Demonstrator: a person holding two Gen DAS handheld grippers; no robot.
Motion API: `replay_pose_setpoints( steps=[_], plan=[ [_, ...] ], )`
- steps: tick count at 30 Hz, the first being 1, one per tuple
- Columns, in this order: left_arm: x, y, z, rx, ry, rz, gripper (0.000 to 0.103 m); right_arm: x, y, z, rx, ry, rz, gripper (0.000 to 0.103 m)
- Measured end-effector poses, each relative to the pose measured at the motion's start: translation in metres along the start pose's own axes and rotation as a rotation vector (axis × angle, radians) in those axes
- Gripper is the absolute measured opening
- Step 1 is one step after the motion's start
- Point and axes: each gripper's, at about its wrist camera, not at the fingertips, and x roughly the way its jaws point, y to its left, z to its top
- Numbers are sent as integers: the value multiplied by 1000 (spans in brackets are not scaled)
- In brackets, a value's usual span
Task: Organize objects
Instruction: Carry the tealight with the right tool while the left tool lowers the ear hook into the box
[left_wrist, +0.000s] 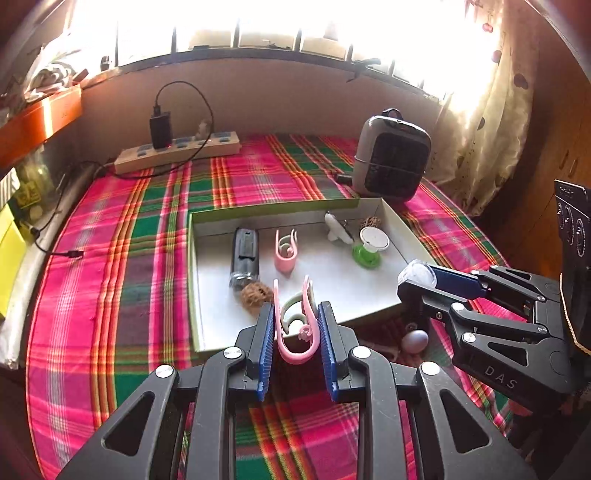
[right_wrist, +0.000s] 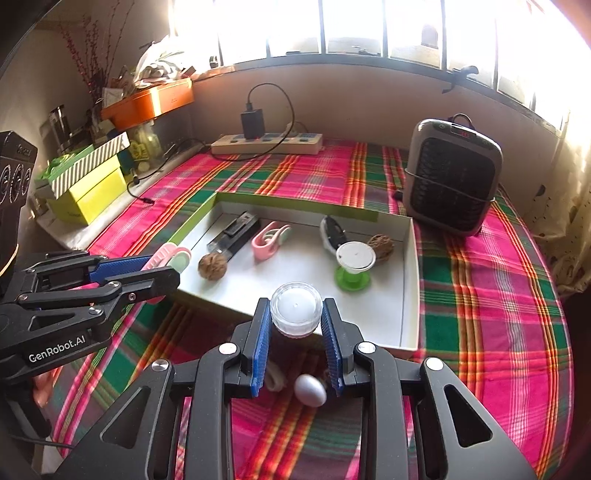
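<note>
My left gripper (left_wrist: 295, 325) is shut on a pink clip (left_wrist: 295, 343) and holds it over the near edge of the white box (left_wrist: 332, 291). My right gripper (right_wrist: 295, 325) is shut on a small clear jar with a white lid (right_wrist: 295, 308), above the box's near wall (right_wrist: 369, 325). In the box lie a black lighter (left_wrist: 244, 254), another pink clip (left_wrist: 285, 252), a walnut (left_wrist: 255, 295), a white figure (left_wrist: 336, 229), a green spool (left_wrist: 369, 247) and a second walnut (right_wrist: 380, 246). A pale egg (right_wrist: 309, 390) lies on the cloth under my right gripper.
A plaid cloth (left_wrist: 147, 229) covers the table. A small heater (left_wrist: 391, 158) stands behind the box at the right. A power strip (left_wrist: 177, 149) with a charger lies at the back. Yellow and striped boxes (right_wrist: 88, 184) are stacked at the left.
</note>
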Motion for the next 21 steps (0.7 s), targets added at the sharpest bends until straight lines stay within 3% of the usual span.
replay_pose_setpoints(
  steps=[21],
  plan=[
    [65, -6, 26, 20, 97, 6, 21, 49, -33, 15, 32, 129, 20, 28]
  ],
)
